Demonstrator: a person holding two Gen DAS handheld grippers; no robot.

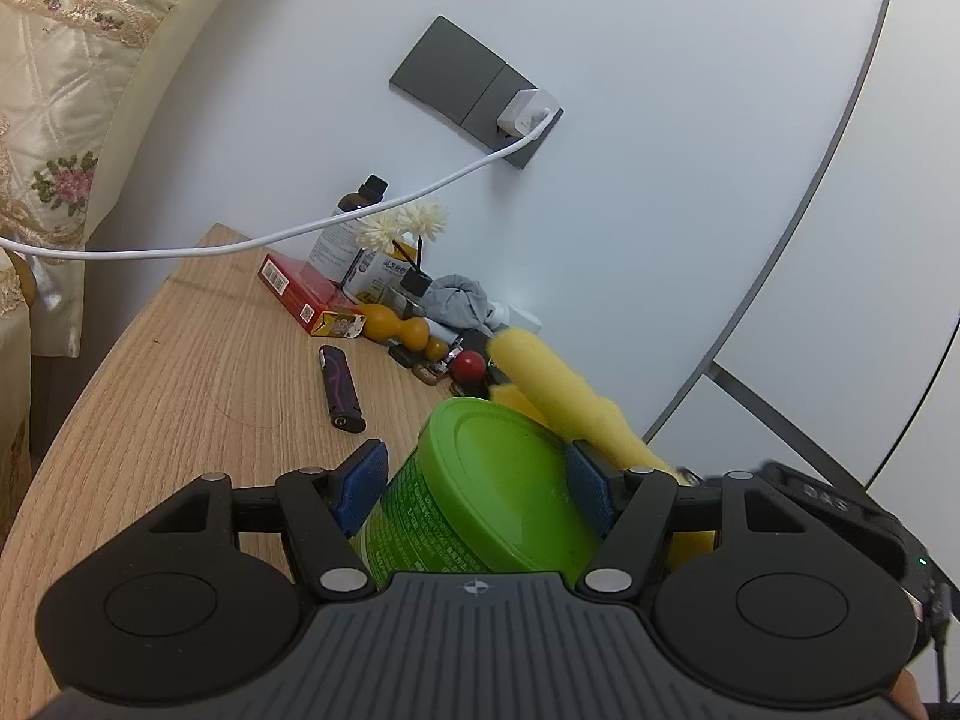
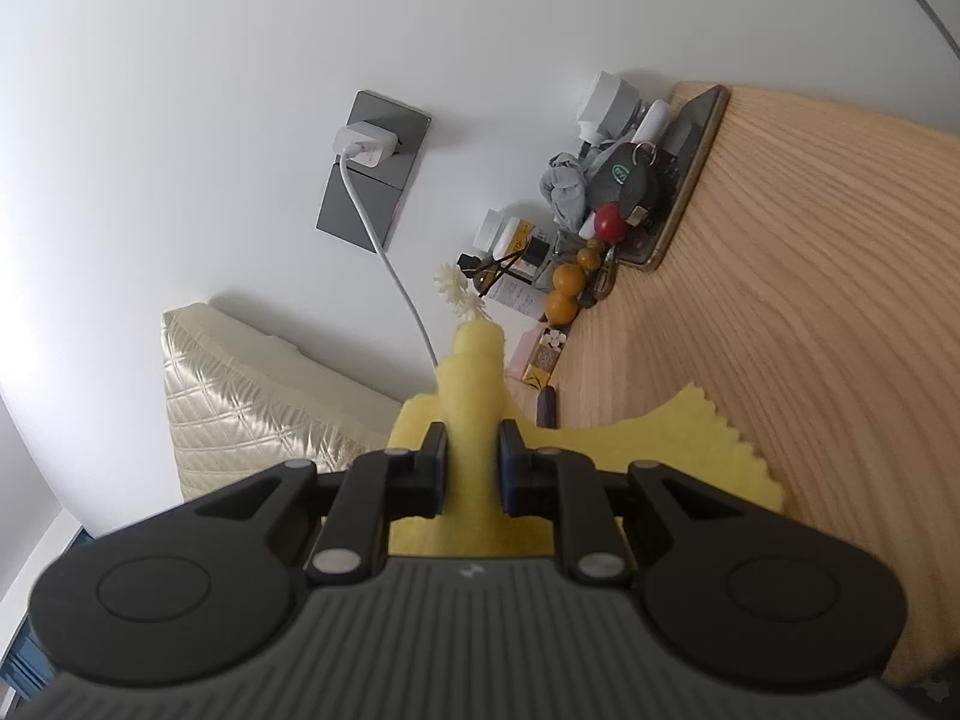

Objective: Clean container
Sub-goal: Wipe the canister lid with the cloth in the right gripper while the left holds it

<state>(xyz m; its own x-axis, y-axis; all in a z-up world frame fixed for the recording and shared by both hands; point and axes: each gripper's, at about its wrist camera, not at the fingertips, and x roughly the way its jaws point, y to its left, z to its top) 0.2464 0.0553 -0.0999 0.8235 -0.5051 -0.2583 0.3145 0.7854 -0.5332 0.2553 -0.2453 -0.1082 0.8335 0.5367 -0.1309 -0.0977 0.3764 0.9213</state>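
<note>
My left gripper [image 1: 474,477] is shut on a green container [image 1: 498,480] with a green lid and holds it tilted above the wooden table [image 1: 180,390]. My right gripper [image 2: 471,450] is shut on a yellow cloth [image 2: 471,396]. In the left wrist view the yellow cloth [image 1: 558,390] sits rolled just behind and right of the container's lid, close to its rim, and part of the right gripper's black body [image 1: 840,504] shows at the right. Whether cloth and container touch, I cannot tell.
A dark lighter [image 1: 341,387] lies on the table. Along the wall stand a red box [image 1: 306,291], a brown bottle [image 1: 348,222], an orange gourd [image 1: 396,330], a red ball [image 1: 468,365] and a grey cloth [image 1: 459,300]. A white charger cable [image 1: 300,228] hangs across from the socket [image 1: 474,90].
</note>
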